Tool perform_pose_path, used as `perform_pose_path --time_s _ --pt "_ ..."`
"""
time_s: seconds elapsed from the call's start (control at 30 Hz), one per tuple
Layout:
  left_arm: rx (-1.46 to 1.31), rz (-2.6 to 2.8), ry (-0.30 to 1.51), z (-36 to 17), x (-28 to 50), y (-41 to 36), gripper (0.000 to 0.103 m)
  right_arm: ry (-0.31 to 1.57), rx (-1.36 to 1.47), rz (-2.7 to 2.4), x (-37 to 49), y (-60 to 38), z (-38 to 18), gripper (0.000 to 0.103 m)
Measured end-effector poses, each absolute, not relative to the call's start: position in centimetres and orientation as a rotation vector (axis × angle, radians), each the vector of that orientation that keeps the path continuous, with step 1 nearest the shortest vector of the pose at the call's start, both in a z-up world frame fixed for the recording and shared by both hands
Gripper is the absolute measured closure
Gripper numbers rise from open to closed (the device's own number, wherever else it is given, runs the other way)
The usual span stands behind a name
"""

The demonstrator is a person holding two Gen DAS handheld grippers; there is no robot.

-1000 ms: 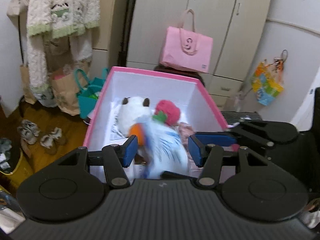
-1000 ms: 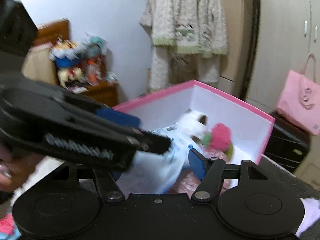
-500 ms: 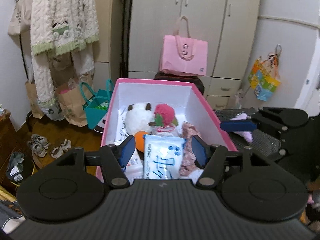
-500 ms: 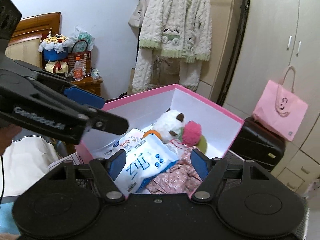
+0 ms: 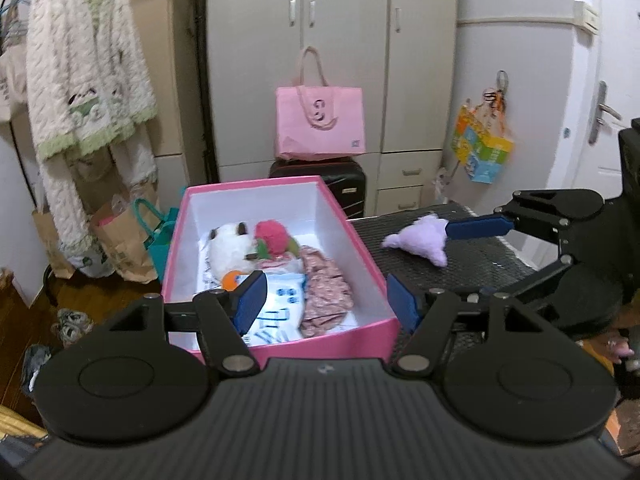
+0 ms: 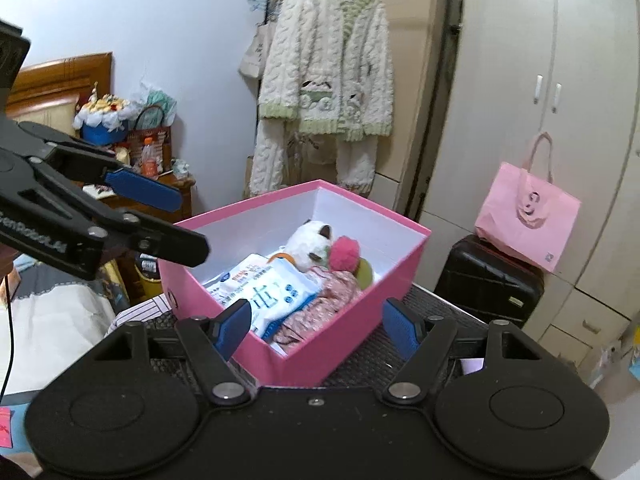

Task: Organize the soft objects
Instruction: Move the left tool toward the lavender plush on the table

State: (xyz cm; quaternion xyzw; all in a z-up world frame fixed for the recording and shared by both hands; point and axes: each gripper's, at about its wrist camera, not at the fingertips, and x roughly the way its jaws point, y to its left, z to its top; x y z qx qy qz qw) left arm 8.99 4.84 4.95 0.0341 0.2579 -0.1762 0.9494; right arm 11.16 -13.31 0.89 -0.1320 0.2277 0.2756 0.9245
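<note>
From the left wrist, the left gripper (image 5: 322, 302) hangs over the near end of the pink box (image 5: 320, 344), its jaws opening with nothing clamped between them; the wipes pack (image 5: 276, 308) lies in the box just beyond its left pad, beside a floral cloth (image 5: 324, 284), a white plush (image 5: 228, 242) and a red plush (image 5: 272, 236). A purple plush (image 5: 420, 238) lies on the black table (image 5: 480, 258) to the right of the box (outside it), with one blue finger of the right gripper (image 5: 480, 227) touching or just over it. From the right wrist, the right gripper (image 6: 316, 328) has its jaws apart and empty, framing the box's near corner (image 6: 320, 356), with the pack (image 6: 276, 292) just beyond its left pad. The left gripper (image 6: 160, 216) reaches in from the left above the box rim.
</note>
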Motion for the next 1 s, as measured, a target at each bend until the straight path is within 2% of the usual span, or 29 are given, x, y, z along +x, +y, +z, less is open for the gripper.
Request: perform_pose_path --time_s 0.1,0.47,1.0 --pt "0.068 -0.411 0.526 5.0 8.6 3.7 0.032 0.458 -0.236 0.535 10.6 -15.1 0.7 0.025" --pt "0.128 -0.509 0.523 5.2 11.5 -2.8 0.031 0.485 -0.206 0.503 11.3 -20.9 -1.5 0.022" --pt "0.080 -0.526 0.523 0.7 17.6 -11.7 0.031 0.518 -0.230 0.550 16.8 -26.2 -5.1 0.022"
